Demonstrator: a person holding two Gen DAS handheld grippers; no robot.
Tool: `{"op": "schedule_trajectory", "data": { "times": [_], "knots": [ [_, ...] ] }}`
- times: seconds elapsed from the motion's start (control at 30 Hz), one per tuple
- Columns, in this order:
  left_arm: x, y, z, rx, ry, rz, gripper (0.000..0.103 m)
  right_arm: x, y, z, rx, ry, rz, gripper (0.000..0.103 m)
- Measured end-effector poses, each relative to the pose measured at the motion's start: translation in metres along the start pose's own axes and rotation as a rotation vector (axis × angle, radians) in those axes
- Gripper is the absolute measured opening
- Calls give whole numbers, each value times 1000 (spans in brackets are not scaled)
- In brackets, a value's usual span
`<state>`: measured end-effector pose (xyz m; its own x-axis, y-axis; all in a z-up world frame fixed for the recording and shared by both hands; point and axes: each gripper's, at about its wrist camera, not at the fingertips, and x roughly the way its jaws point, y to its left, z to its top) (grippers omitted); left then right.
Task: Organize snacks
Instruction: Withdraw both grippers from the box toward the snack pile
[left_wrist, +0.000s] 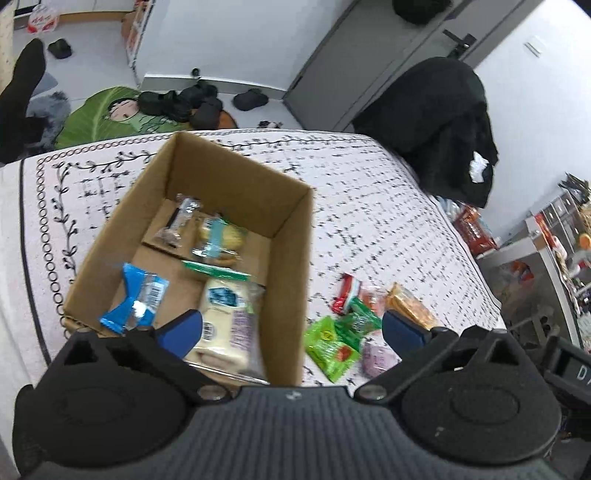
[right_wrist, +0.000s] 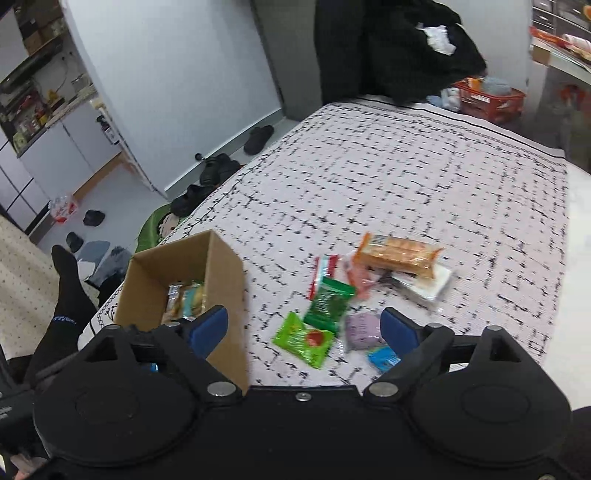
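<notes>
Because the job is to gather the snacks into one place, the cardboard box (left_wrist: 192, 236) stands at the left of the patterned bed (left_wrist: 369, 206) with its open top up, so packets can be dropped straight in. It already holds several: a blue wrapper (left_wrist: 135, 304) at its near left, a clear-wrapped bar (left_wrist: 179, 221) and a round pastry (left_wrist: 221, 236) toward the back, and a pale bread packet (left_wrist: 227, 325) lying near my left jaws.

My left jaws (left_wrist: 291, 330) hover over the box's near right corner, spread wide with nothing between the pads; I judge that suits letting a packet go, not carrying one.

To the right of the box, the loose pile waits on the bed cover: a bright green packet (right_wrist: 304, 339), a dark green packet (right_wrist: 328, 304), a red-and-white stick (right_wrist: 321, 275), a purple sweet (right_wrist: 364, 328), an orange cracker pack (right_wrist: 397, 254) resting on a white packet (right_wrist: 428, 288), and a small blue packet (right_wrist: 384, 358) nearest me.

My right jaws (right_wrist: 304, 326) hang above that pile, also wide apart and empty, angled down at it. The packets lie flat and overlap, so I would pick from the pile's edge.
</notes>
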<state>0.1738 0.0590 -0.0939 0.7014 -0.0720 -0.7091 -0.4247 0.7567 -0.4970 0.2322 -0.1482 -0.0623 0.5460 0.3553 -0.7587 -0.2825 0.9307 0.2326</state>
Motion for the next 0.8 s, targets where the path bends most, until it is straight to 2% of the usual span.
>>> {"op": "schedule_trajectory", "data": {
  "times": [0.23, 0.53, 0.8],
  "knots": [
    [-2, -17, -7, 45, -11, -9, 103, -8, -27, -4, 22, -21, -5, 103],
    [2, -38, -18, 112, 13, -39, 103, -8, -56, -12, 60, -28, -4, 103],
    [10, -54, -28, 166, 43, -18, 103, 0, -81, -17, 81, -11, -1, 103]
  ]
}}
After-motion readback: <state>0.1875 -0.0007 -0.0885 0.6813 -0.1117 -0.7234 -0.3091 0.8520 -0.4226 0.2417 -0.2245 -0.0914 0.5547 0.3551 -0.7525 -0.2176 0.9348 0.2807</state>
